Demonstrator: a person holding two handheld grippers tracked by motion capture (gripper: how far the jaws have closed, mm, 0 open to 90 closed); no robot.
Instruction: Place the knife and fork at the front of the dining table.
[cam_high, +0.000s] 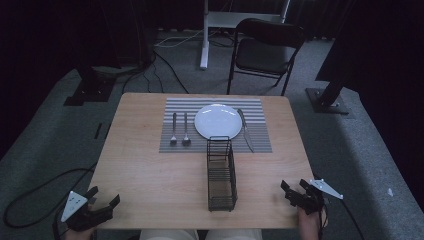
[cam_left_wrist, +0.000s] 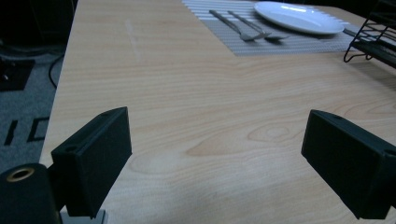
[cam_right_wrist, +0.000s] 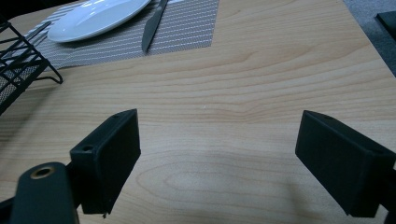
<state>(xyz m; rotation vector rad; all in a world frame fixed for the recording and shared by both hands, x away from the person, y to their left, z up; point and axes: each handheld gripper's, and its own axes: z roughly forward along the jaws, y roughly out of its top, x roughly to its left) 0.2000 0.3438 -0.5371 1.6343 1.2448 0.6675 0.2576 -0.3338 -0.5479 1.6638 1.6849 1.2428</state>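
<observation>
- The left gripper (cam_high: 106, 199) is seen at the lower left of the high view, at the near corner of the wooden table (cam_high: 150, 175); its jaws are spread wide and nothing is held between them.
- In the left gripper view, bare wood is seen between the two black jaws of the left gripper (cam_left_wrist: 215, 154), which stand far apart at the lower left and lower right of the frame.
- The right gripper (cam_high: 294, 190) is seen at the lower right of the high view, over the near right edge of the table; its jaws are likewise released and empty.
- In the right gripper view, the jaws of the right gripper (cam_right_wrist: 217, 154) are parted over bare wood.
- A black wire rack (cam_high: 221, 175) stands in the lower centre of the high view, between the two grippers and apart from both; its far end touches or overlaps the near edge of the striped mat (cam_high: 180, 147).
- On the mat, in the upper centre of the frame, a white plate (cam_high: 218, 121) is laid.
- Two forks (cam_high: 180, 131) lie side by side to the left of the plate.
- A knife (cam_high: 245, 130) lies just to the right of the plate.
- A folding chair (cam_high: 267, 50) stands beyond the table, at the upper centre right.
</observation>
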